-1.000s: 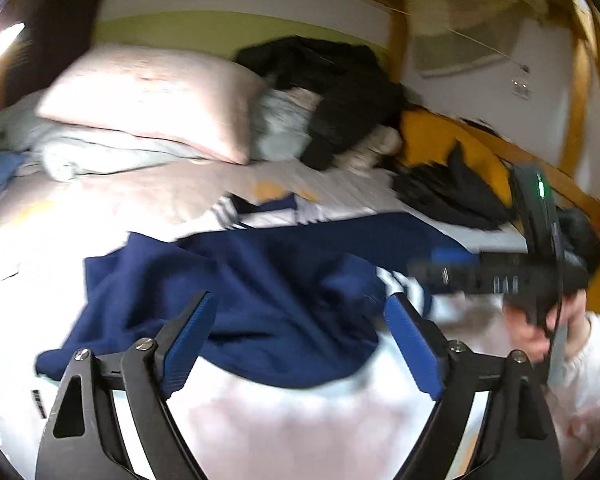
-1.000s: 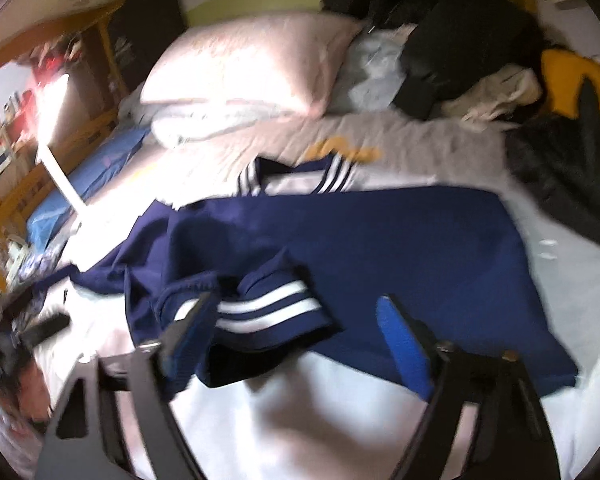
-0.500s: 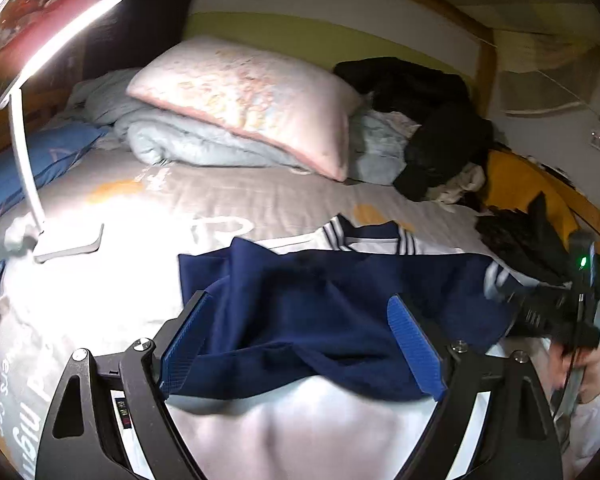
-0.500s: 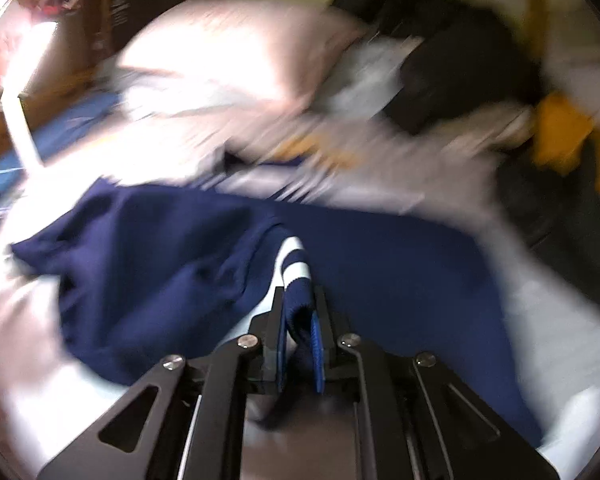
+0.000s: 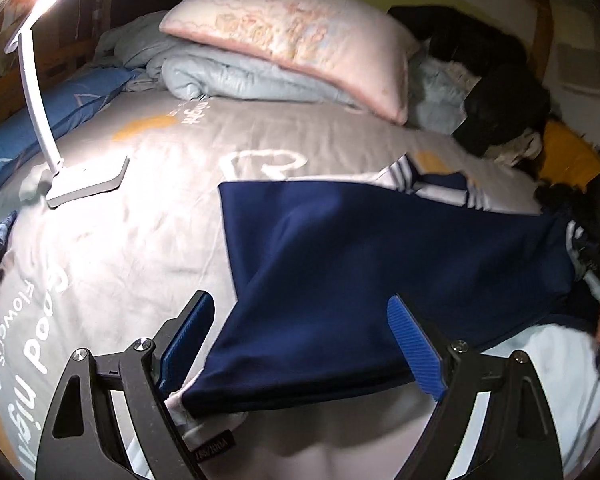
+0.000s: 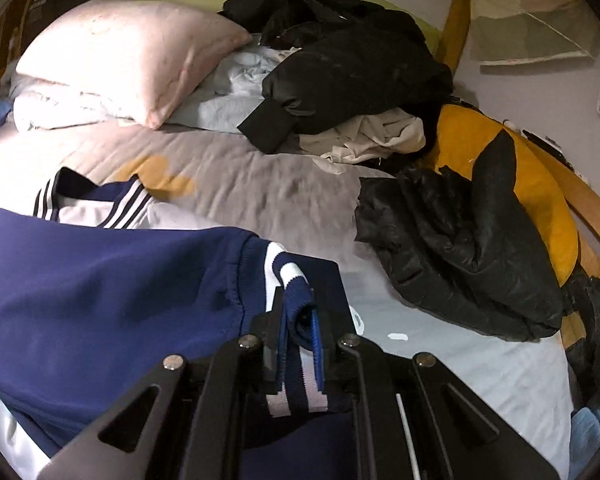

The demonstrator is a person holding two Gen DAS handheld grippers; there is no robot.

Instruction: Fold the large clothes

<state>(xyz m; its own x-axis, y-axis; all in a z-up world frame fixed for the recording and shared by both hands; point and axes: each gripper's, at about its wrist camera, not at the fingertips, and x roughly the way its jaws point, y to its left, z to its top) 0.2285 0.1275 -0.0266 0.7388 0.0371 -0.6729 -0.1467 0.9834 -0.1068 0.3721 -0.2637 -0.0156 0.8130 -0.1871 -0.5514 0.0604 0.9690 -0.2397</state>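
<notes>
- Right gripper (image 6: 296, 316): jaws have just been closing; a second ago they stand spread over the striped cuff (image 6: 290, 280), now they are pressed together on it, the ribbed navy-and-white band pinched between the pads.
- The sleeve is drawn over the body of the navy jacket (image 5: 380, 264) toward its right side. Earlier the sleeve lies bunched on the near left; now the cloth behind the cuff hangs taut from the grip.
- Left gripper (image 5: 300, 344): jaws spread wide, nothing pinched. The near lower corner of the jacket lies between the pads without contact from either, as far as the left wrist view shows.
- Jacket position: flat on the grey bedsheet (image 5: 140, 208), collar end with white stripes pointing toward the pillow (image 5: 300, 36), white lining showing at the near hem.
- Compared with a second ago, the left side of the jacket now shows a clean straight edge where loose folds lay.
- Judgement: the sleeve fold is under way, not finished; the cuff is not yet laid down.
- Judgement: the left gripper looks placed to take the hem corner next.
- Risk: thin cuff grip may slip if the pull stays taut.
</notes>
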